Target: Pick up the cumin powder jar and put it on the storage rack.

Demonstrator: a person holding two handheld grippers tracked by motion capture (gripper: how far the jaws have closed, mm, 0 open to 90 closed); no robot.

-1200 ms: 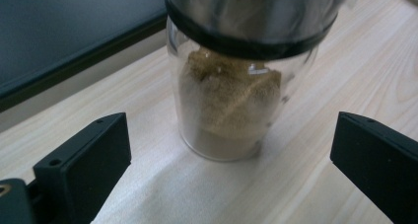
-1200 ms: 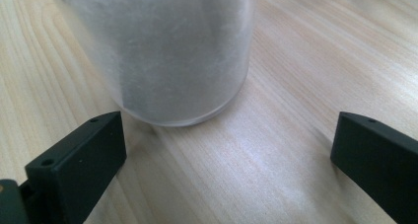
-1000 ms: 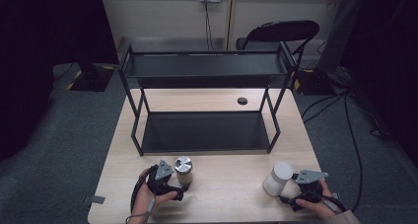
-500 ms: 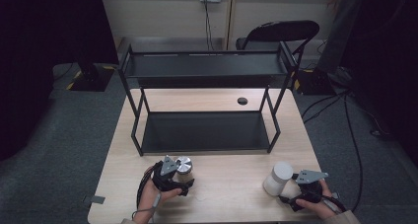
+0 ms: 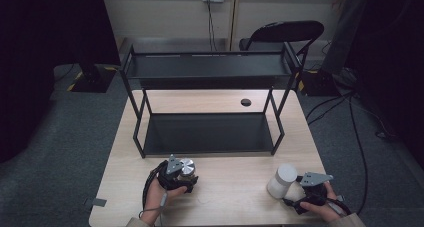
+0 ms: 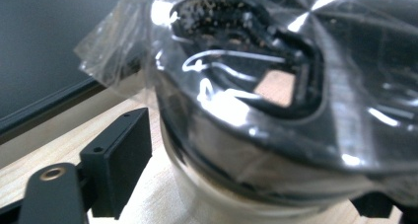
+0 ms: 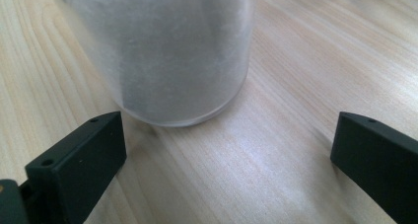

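Left gripper (image 5: 186,179) just closing around jar (image 5: 186,168), foil-topped, between the jaws; actual pad contact unclear. Right gripper (image 5: 292,194) wide open, white cup (image 5: 282,180) just ahead on worktop (image 5: 235,192), untouched.

My left jar (image 6: 276,135) has glossy crinkled plastic over its metal lid; my right jar (image 7: 167,51) looks frosted, the table (image 7: 276,150) matt wood.

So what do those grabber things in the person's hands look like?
Each gripper is black, with two flat, blocky black jaws that have small screw holes. The left gripper and the right gripper each carry a grey three-cornered plate on top. A black cable loops from the left one. Tan sleeve cuffs show at the picture's bottom edge.
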